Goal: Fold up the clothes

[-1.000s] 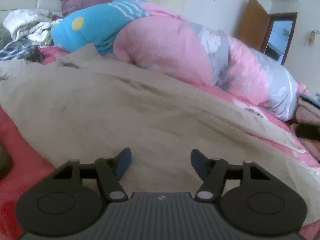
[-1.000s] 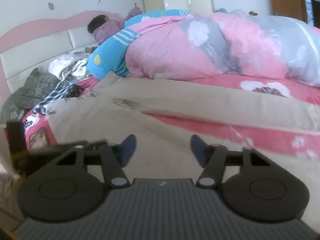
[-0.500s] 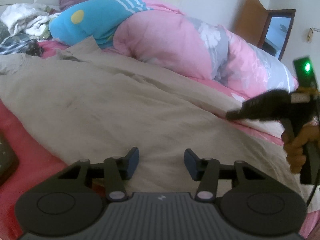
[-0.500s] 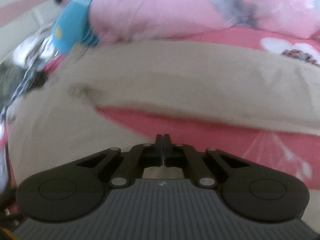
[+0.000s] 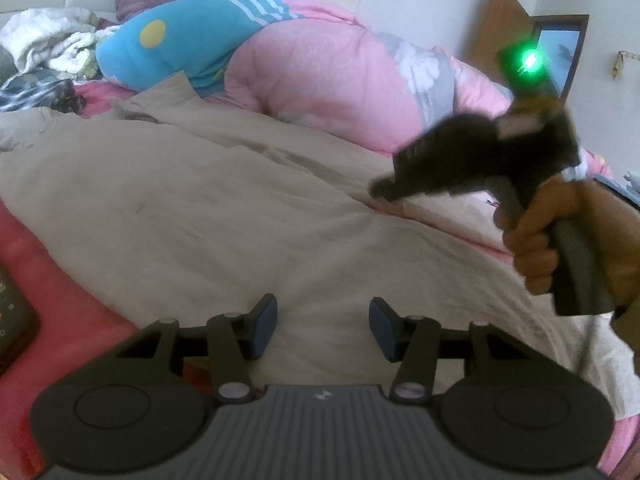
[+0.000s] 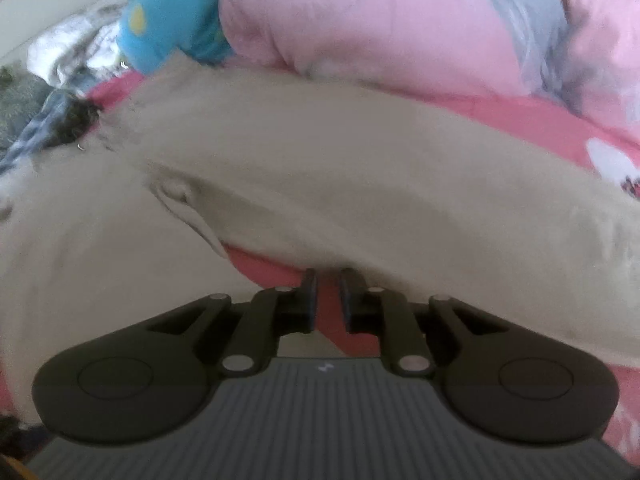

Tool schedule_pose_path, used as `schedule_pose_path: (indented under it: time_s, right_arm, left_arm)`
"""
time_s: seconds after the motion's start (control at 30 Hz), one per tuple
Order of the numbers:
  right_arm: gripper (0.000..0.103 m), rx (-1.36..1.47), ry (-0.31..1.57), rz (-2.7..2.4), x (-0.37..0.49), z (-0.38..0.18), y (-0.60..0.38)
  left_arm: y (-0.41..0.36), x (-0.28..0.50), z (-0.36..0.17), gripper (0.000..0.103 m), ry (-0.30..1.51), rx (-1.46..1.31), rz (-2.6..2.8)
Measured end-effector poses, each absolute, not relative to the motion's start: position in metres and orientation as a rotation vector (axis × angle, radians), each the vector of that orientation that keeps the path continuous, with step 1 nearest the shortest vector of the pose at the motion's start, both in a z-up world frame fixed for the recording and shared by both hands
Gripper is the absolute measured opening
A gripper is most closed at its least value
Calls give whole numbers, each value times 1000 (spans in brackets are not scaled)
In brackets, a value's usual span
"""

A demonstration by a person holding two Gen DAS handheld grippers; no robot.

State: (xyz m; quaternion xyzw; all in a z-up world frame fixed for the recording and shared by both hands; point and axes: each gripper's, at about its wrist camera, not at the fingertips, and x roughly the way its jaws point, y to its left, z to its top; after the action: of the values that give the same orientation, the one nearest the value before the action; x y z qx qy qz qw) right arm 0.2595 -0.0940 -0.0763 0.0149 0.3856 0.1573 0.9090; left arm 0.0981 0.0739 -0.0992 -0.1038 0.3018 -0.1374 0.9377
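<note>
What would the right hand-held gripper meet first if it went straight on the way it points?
Most likely the edge of the beige trousers, lying just past the right hand-held gripper. Pink sheet shows between its narrowly parted fingers, so it may brush that too; depth is unclear.

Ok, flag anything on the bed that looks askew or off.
The beige trousers are not flat: the legs splay apart with a wedge of pink sheet showing between them, and one end is pushed up against the quilt. Nothing looks torn or spilled.

Black left gripper [image 5: 322,327] with blue pads [image 5: 265,320], ribbed grey housing.
</note>
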Motion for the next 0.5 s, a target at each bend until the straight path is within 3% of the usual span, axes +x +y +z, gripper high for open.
schedule_pose_path:
  time_s: [0.2,0.27,0.5]
  right_arm:
    - [19,68,881,511,270,-79,-61]
    - [15,75,909,476,285,-95,-55]
    - [21,61,795,327,247,-52,-107]
  left_arm:
    - [75,99,-99,52,621,-217,-285]
    - [77,99,-98,52,624,-230,-287]
    - [78,96,-98,52,622,-243,-286]
